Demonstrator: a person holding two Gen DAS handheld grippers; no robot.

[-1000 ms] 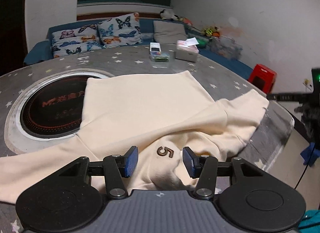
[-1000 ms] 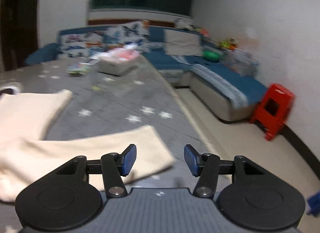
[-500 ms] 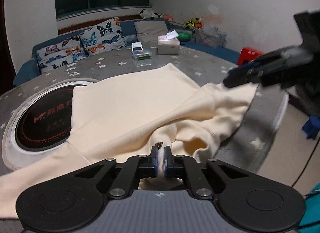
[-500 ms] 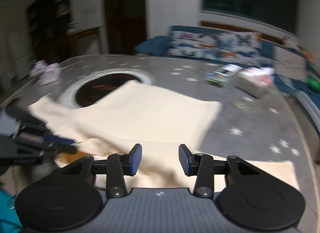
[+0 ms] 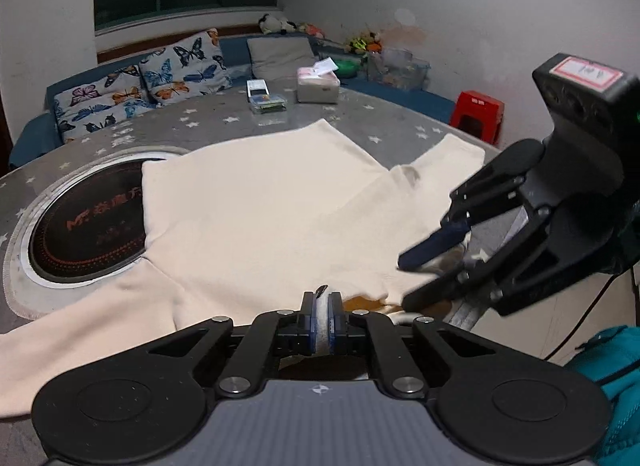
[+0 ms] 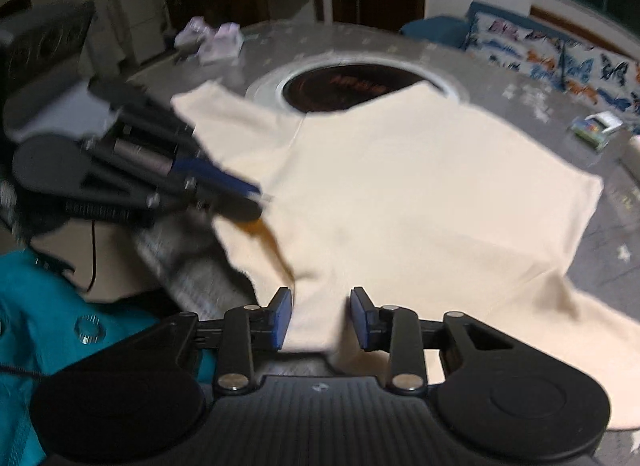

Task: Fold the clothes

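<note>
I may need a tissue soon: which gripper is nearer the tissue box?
Neither by much. The left gripper is shut on the shirt's near edge, and the right gripper hangs over that edge beside it. The tissue box sits across the table from both.

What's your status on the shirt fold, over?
Left gripper shut on cream shirt collar edge. Right gripper closing, shirt edge between open jaws. Nothing in the way.

Left gripper (image 5: 321, 316) clamped on cream sweatshirt (image 5: 256, 201) at near edge (fabric pinched between pads). Right gripper (image 5: 426, 278) closing over same edge, just beside. Sweatshirt spread across grey bench (image 5: 192, 125).
</note>
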